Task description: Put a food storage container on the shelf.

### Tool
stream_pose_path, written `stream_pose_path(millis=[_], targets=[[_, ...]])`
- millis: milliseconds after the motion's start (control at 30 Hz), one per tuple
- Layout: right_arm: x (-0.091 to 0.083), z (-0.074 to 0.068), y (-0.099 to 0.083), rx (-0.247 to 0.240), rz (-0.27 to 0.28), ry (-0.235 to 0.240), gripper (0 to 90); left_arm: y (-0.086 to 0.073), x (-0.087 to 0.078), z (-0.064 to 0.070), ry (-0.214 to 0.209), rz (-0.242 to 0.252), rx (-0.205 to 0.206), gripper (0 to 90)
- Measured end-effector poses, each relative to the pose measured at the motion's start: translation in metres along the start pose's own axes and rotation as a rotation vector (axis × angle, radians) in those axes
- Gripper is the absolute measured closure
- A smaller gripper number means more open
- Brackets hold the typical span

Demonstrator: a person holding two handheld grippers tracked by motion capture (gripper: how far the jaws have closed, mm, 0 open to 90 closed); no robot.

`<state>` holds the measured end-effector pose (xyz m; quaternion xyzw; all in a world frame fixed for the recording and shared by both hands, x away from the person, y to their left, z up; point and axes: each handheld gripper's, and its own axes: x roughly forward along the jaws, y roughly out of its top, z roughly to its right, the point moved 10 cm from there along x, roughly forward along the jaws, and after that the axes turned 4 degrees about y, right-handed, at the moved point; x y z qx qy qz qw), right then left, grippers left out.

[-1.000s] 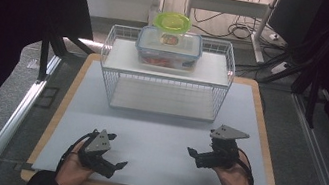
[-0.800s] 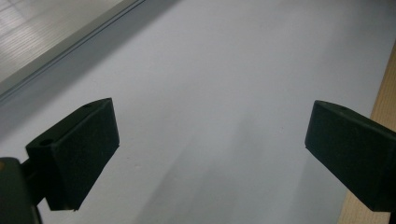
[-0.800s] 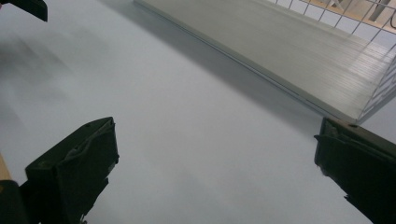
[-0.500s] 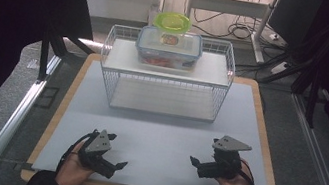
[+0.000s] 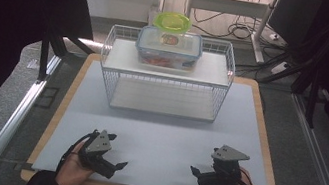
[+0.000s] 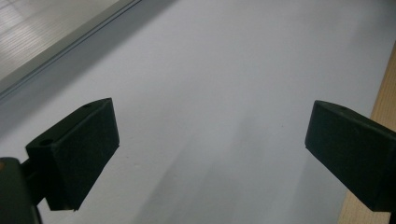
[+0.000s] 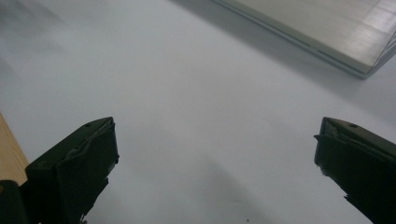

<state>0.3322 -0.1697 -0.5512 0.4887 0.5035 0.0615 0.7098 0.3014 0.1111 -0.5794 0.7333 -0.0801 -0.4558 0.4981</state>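
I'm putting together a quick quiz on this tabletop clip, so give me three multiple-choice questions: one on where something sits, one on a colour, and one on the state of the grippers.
1. Where does the clear lidded container stand?
A. On the top shelf of the wire rack
B. On the mat in front of the rack
C. Between the two grippers

2. What colour is the lid of the round tub behind the container?
A. Red
B. Yellow-green
C. Black

3. How do the left gripper and right gripper stand?
A. Both shut on the container
B. Left open, right shut
C. Both open and holding nothing

Answers: 1 A, the container rests on the rack's upper white shelf. 2 B, the lid is bright yellow-green. 3 C, each gripper view shows its jaws wide apart over the bare grey mat.
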Motion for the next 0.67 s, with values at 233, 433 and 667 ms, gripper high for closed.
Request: stream_pose_path(millis=[233,433,667], targets=[[0.005,-0.004,-0.016,0.016,-0.038,0.004,0.0,0.0,0.0,0.0,-0.002,-0.003,0.002,2.7],[0.008,-0.008,-0.027,0.014,-0.083,0.004,0.0,0.0,0.0,0.001,-0.002,-0.004,0.003,2.7],[0.007,-0.006,-0.03,0.044,-0.087,0.011,0.0,0.0,0.001,0.001,-0.002,-0.004,0.007,2.7]])
